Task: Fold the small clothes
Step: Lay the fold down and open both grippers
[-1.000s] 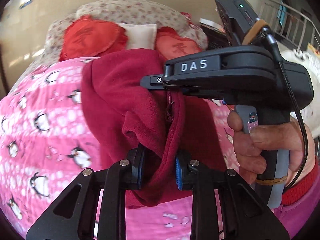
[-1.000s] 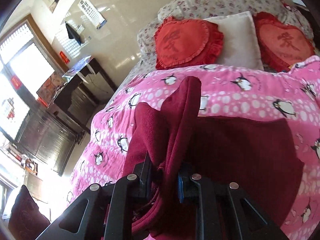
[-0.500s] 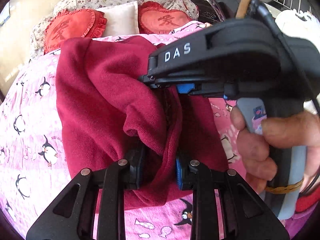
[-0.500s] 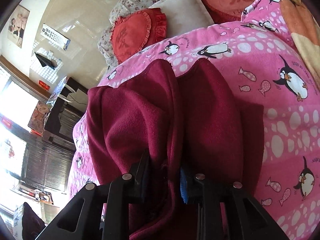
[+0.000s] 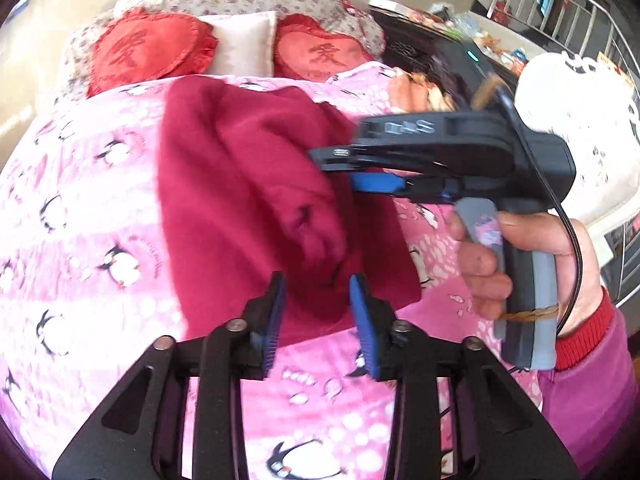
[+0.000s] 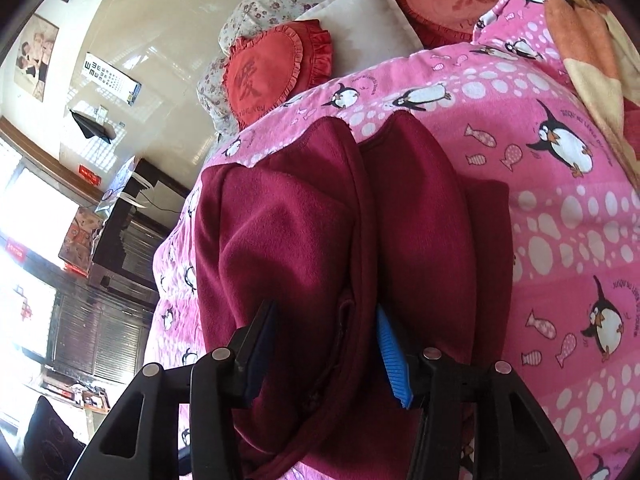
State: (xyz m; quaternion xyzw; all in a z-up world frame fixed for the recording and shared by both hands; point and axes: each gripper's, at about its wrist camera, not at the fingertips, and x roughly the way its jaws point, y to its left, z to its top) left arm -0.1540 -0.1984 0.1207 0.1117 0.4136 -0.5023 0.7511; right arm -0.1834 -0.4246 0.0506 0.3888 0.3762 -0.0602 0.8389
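Both tongs parted, straddling maroon fleece garment [image 5: 248,184] on bed.

Penguin quilt [image 6: 560,208]: small print, illegible.

- The left wrist view looks from close above the bed [image 5: 92,208] toward its head, along its own fingers.
- The right wrist view sits nearer, tilted left (room wall visible).
- Both share the red garment [image 5: 248,184] [image 6: 288,240] and heart cushions [image 5: 148,52] [image 6: 272,72].
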